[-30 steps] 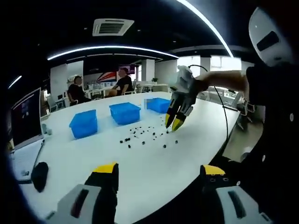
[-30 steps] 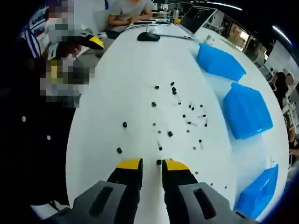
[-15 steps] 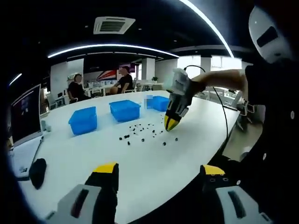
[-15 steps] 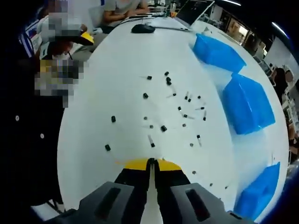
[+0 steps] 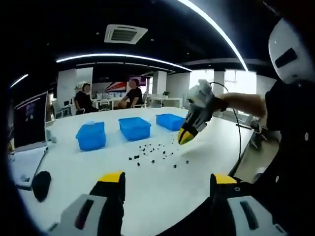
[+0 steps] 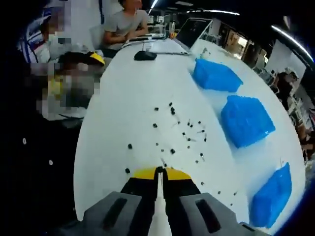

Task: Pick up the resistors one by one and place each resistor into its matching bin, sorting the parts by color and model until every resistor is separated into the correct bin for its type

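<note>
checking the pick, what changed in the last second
The right gripper closed its jaws on a resistor at the table, then lifted away from the scatter. The left gripper stayed open and idle; the three blue bins and loose resistors stayed put.

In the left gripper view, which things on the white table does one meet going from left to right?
Open laptop → left blue plastic bin → middle blue plastic bin → right blue plastic bin → right gripper.
</note>
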Demonstrator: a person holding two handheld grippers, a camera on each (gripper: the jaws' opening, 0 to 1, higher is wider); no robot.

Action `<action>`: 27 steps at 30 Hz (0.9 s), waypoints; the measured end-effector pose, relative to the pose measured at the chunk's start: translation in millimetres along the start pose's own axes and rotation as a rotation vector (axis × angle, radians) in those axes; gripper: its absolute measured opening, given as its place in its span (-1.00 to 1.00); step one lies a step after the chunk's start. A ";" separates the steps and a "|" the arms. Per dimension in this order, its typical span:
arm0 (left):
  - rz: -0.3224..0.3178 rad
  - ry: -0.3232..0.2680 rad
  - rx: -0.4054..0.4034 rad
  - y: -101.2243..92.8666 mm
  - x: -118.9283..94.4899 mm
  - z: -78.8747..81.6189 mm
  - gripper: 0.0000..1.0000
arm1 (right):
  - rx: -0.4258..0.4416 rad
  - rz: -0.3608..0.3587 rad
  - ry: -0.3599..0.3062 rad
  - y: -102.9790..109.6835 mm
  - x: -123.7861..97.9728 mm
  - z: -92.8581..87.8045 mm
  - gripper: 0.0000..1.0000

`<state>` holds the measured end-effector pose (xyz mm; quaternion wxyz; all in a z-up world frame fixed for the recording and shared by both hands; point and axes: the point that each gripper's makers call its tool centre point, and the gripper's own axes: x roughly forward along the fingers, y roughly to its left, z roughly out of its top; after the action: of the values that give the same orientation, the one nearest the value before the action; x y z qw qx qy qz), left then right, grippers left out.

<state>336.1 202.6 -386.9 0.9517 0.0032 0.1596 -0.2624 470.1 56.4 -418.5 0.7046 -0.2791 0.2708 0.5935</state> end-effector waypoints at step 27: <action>0.316 -0.172 0.058 45.5 -22.4 33.6 0.40 | 0.146 -0.377 -0.784 -60.1 -60.7 159.0 -0.86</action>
<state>350.8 250.0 -351.7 0.9907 0.0330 0.0677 -0.1133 528.4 120.1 -260.1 0.8678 -0.0267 -0.0316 0.4951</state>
